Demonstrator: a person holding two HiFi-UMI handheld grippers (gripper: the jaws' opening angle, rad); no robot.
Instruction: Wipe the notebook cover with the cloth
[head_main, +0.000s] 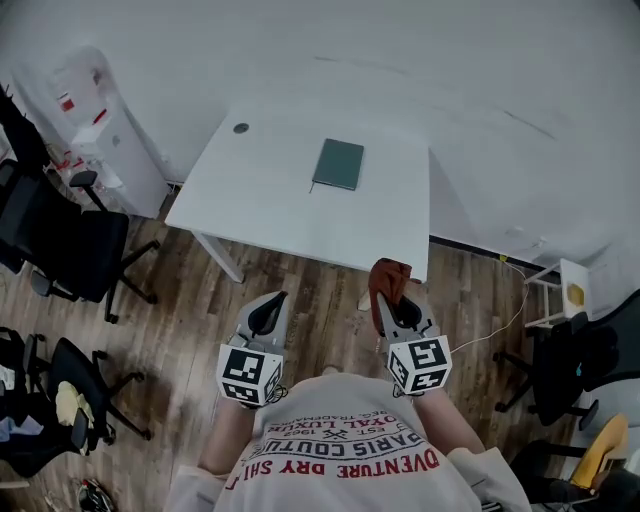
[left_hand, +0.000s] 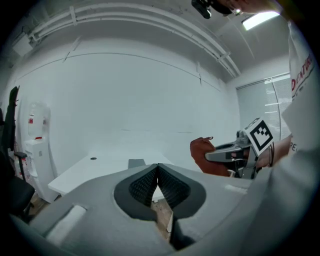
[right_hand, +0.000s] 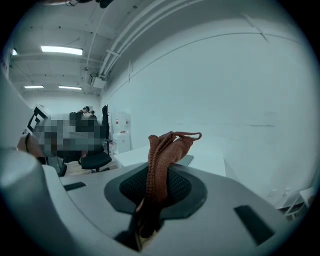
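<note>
A dark green notebook (head_main: 338, 164) lies flat on the white table (head_main: 260, 200), toward its far side. I stand on the wood floor in front of the table's near edge, both grippers held short of it. My right gripper (head_main: 387, 292) is shut on a rust-red cloth (head_main: 389, 277), which sticks up in a bunch from its jaws (right_hand: 165, 150). My left gripper (head_main: 271, 302) is shut with nothing in it; its tips meet (left_hand: 158, 167). In the left gripper view the notebook (left_hand: 136, 163) shows just past those tips, and the cloth (left_hand: 204, 155) is at the right.
A water dispenser (head_main: 95, 125) stands left of the table, with black office chairs (head_main: 60, 245) beside and below it. Another dark chair (head_main: 570, 360) and a small white stand (head_main: 572, 288) are at the right. A cable grommet (head_main: 241, 128) sits in the table's far left corner.
</note>
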